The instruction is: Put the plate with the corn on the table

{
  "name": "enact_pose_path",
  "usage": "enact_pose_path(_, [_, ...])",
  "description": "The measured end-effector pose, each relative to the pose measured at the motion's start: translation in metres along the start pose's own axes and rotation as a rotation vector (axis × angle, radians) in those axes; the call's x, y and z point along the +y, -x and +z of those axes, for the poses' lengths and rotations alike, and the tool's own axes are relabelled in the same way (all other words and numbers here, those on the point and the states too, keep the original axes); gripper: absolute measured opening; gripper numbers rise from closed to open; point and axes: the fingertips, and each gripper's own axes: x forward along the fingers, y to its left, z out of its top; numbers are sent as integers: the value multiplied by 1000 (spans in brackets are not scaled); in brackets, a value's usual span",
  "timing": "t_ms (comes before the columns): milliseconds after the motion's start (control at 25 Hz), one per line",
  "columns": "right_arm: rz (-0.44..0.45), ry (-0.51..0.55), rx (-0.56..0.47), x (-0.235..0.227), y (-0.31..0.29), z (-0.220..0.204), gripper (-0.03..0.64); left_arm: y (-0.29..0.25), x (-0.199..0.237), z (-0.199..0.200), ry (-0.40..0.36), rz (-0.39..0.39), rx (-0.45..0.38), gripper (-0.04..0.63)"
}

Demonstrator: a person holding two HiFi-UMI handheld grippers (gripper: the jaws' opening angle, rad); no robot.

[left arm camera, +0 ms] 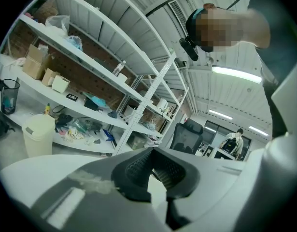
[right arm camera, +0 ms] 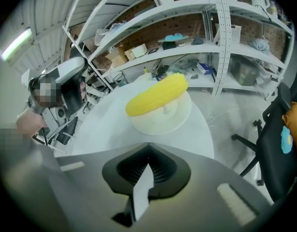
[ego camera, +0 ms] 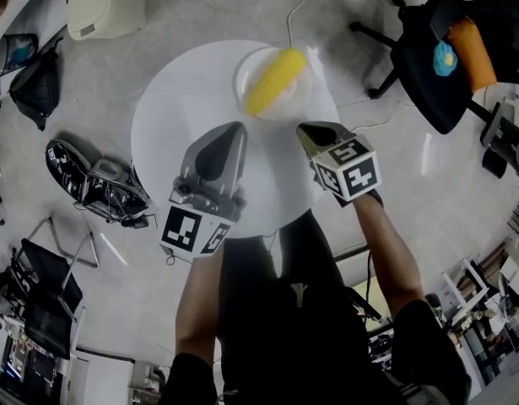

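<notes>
Grey polished floor (ego camera: 242, 7) is seen all around a round white table (ego camera: 179, 112), over whose near edge both grippers are held by a person in black. Long white shelving (left arm camera: 90, 66) is shown in the left gripper view, loaded with cardboard boxes (left arm camera: 35, 62), bags and small clutter. A black mesh cup (left arm camera: 9, 95) is stood on its lowest board, and its contents cannot be made out. A black office chair (ego camera: 428, 74) is placed well apart from the table on the right, and an orange item (ego camera: 473, 53) and a smaller blue one (ego camera: 445, 59) are carried on it. A cream lidded bin (ego camera: 105, 5) is set on the floor beyond the table at the left, with its inside hidden by the lid.

The left gripper (ego camera: 235, 127) is held over the table's near left part, and its fingers are brought together with nothing between them. The right gripper (ego camera: 303, 129) is tilted down toward the table, near the plate but kept apart from it. Its fingers are likewise pressed together on nothing. The white plate (ego camera: 303, 91) is rested on the far part of the table, a little right of centre, and a single yellow corn cob (ego camera: 276, 80) is laid slantwise across it, taking up most of its width
</notes>
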Motion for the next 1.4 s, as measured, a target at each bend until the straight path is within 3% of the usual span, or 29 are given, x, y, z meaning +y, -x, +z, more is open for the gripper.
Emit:
enact_pose_path(880, [-21, -53, -165, 58, 92, 38, 11, 42, -56, 71, -38, 82, -54, 3])
enact_pose_path(1400, [-44, -55, -266, 86, 159, 57, 10, 57, -109, 107, -84, 78, -61, 3])
